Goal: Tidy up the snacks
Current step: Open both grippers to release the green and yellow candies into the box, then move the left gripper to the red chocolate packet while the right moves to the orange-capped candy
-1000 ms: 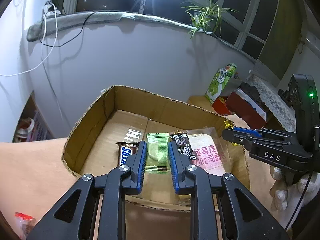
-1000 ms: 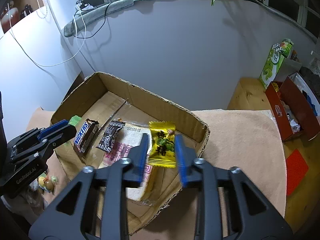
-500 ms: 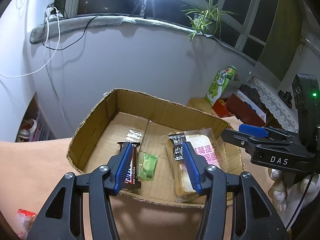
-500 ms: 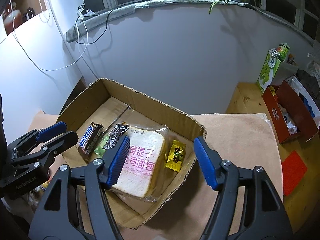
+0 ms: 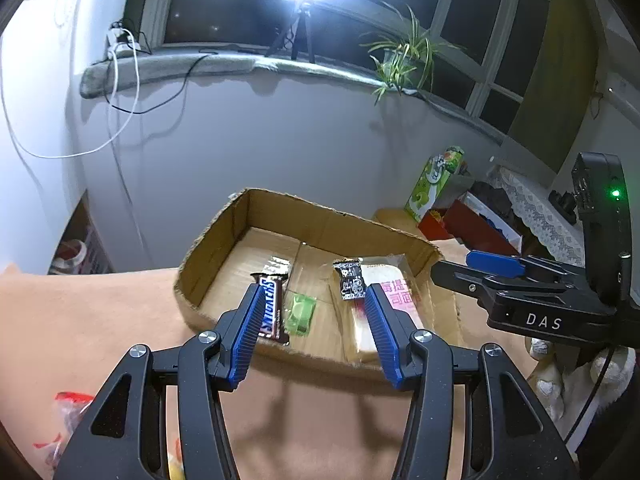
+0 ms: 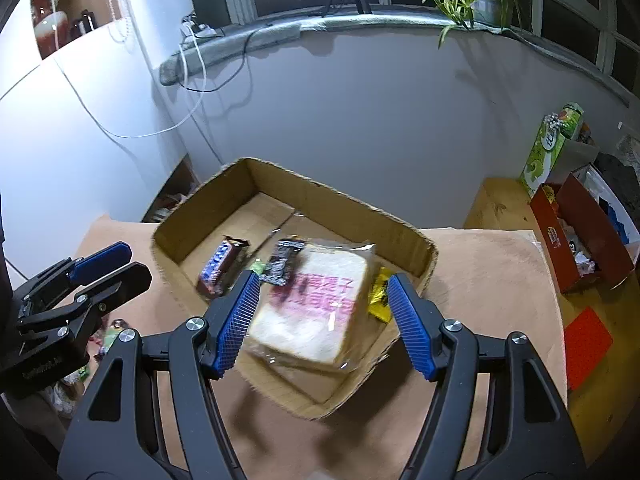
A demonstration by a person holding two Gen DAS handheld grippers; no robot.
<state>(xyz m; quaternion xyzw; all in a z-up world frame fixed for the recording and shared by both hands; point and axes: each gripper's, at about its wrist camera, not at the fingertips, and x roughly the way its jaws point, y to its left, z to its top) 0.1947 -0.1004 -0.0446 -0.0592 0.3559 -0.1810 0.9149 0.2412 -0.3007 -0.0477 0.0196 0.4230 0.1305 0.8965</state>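
- left gripper (image 5: 310, 330): matte black plastic scissor-style arms with triangular cut-outs, silver round screws at the pivots, ribbed blue rubber pads (image 5: 246, 336) on the inner finger faces
- right gripper (image 6: 322, 326): same black arms, silver screws, blue pads (image 6: 408, 326) with fine grid texture
- right unit seen from the left wrist view: white "DAS" lettering on the black body, black upright module with a lit green LED (image 5: 615, 193), thin black cable hanging below
- white knitted glove (image 5: 560, 376) on the hand under that unit
- left unit from the right wrist view: faint grey lettering, unreadable
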